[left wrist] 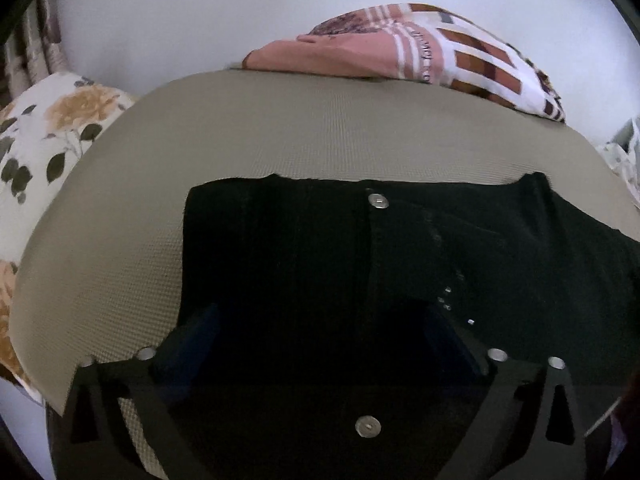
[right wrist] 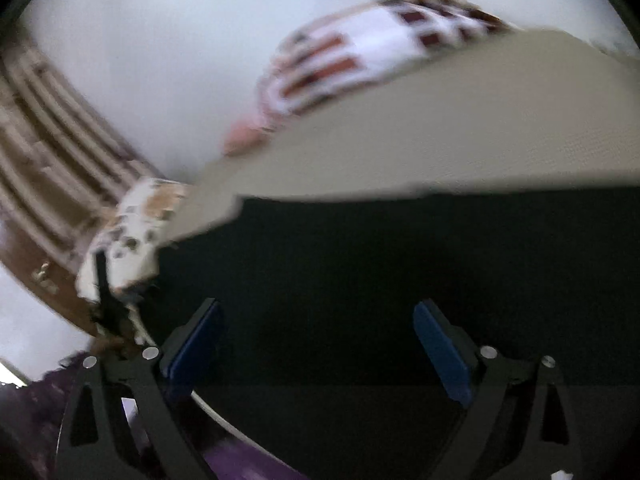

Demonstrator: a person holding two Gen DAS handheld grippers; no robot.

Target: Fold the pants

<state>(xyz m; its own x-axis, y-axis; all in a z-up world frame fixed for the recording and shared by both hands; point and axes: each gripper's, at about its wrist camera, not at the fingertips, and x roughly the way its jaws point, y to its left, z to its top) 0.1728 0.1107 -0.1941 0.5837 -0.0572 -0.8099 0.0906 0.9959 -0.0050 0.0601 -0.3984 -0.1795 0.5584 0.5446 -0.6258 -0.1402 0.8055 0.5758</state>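
Black pants lie flat on a beige mat, waistband toward the far side, with a metal button at the fly. My left gripper is open, its blue-padded fingers spread just above the pants below the waist, holding nothing. In the right wrist view the pants fill the lower half over the mat. My right gripper is open above the black cloth, blue pads wide apart. This view is motion-blurred.
A folded pink, white and brown patterned cloth lies at the mat's far edge; it also shows in the right wrist view. A floral pillow sits at the left. A white wall is behind. Wooden furniture stands at the left.
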